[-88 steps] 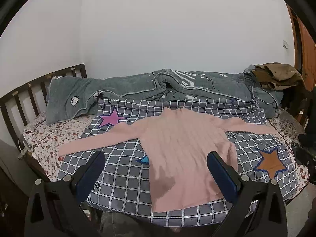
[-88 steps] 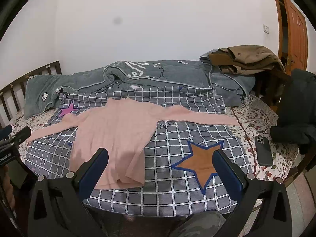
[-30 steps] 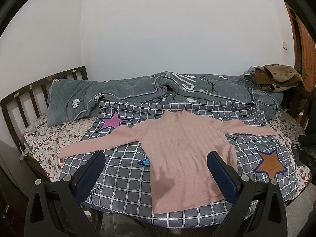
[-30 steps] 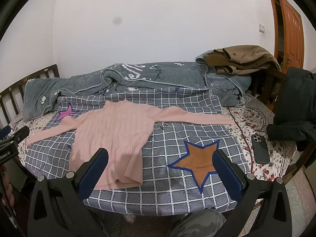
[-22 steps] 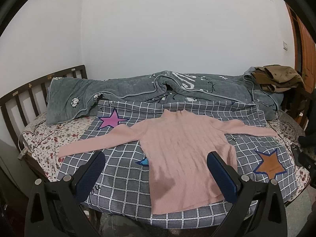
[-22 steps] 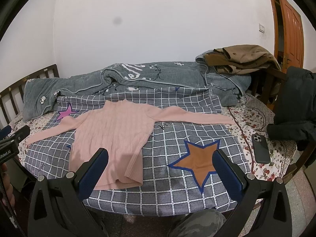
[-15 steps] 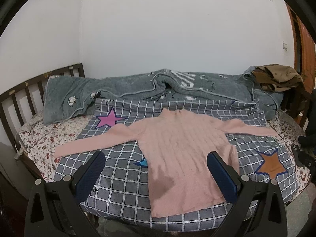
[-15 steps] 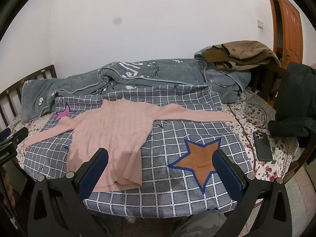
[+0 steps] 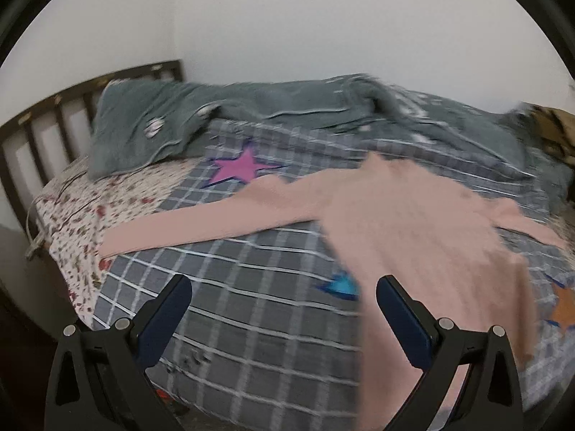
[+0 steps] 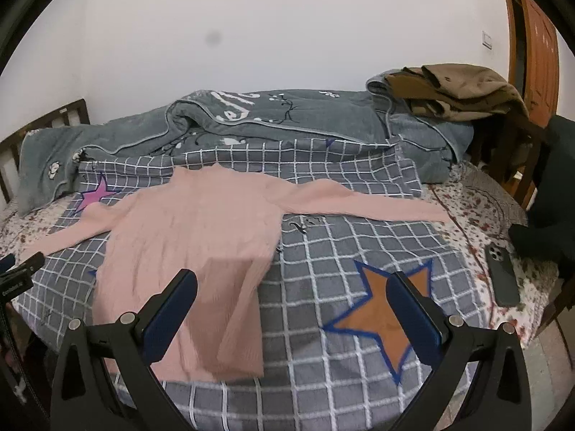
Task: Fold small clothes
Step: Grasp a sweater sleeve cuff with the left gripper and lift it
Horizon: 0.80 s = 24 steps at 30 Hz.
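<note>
A pink sweater (image 10: 187,230) lies spread flat, sleeves out, mid-frame on the grey checked blanket (image 10: 323,251) covering the bed. The left tool (image 9: 284,307) and right tool (image 10: 293,300) hang spread wide and empty above the near edge. Only the right view shows the phone (image 10: 501,274) at right and brown coat (image 10: 456,91) upper right; the blurred left view shows more of the wooden headboard (image 9: 72,107).

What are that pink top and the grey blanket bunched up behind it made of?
The pink sweater looks like a soft knit, perhaps wool or acrylic: fine vertical ribs run down its body and it lies limp and matte. The grey blanket seems a plush fleece: thick rounded folds, a fuzzy dull surface, pale piped edges and a white pattern. The exact fibres cannot be told.
</note>
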Motion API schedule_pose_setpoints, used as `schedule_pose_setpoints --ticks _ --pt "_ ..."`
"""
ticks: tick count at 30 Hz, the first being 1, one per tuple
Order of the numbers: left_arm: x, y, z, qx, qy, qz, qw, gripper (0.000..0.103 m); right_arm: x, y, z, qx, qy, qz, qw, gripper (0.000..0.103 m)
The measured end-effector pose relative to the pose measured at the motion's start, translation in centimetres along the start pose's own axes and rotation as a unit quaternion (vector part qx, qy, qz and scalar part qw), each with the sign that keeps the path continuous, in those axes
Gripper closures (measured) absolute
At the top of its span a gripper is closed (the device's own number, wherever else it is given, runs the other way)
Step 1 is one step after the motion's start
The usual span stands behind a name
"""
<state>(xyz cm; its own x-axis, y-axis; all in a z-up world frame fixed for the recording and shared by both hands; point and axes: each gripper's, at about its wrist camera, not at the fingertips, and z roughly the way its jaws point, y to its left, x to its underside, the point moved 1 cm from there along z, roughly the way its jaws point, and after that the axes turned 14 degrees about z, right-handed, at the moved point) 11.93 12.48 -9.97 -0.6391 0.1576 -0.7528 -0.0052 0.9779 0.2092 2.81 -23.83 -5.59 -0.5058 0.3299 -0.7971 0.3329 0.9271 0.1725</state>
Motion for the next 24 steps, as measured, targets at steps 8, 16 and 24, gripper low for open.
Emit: schedule_pose_setpoints --ticks 8,16,24 --pt "1.8 8.7 8.8 -0.035 0.057 -0.055 0.9962 0.002 0.1 4.6 6.2 -0.015 0.029 0.004 0.999 0.001" --pt "4.2 16.8 14.5 -0.049 0.082 -0.133 0.9865 0.017 1.9 10.2 11.2 -0.007 0.055 -0.042 0.998 0.008" --pt "5.9 22.7 17.6 -0.046 0.076 -0.201 0.9757 0.033 2.9 14.0 13.2 -0.018 0.068 -0.066 0.995 0.008"
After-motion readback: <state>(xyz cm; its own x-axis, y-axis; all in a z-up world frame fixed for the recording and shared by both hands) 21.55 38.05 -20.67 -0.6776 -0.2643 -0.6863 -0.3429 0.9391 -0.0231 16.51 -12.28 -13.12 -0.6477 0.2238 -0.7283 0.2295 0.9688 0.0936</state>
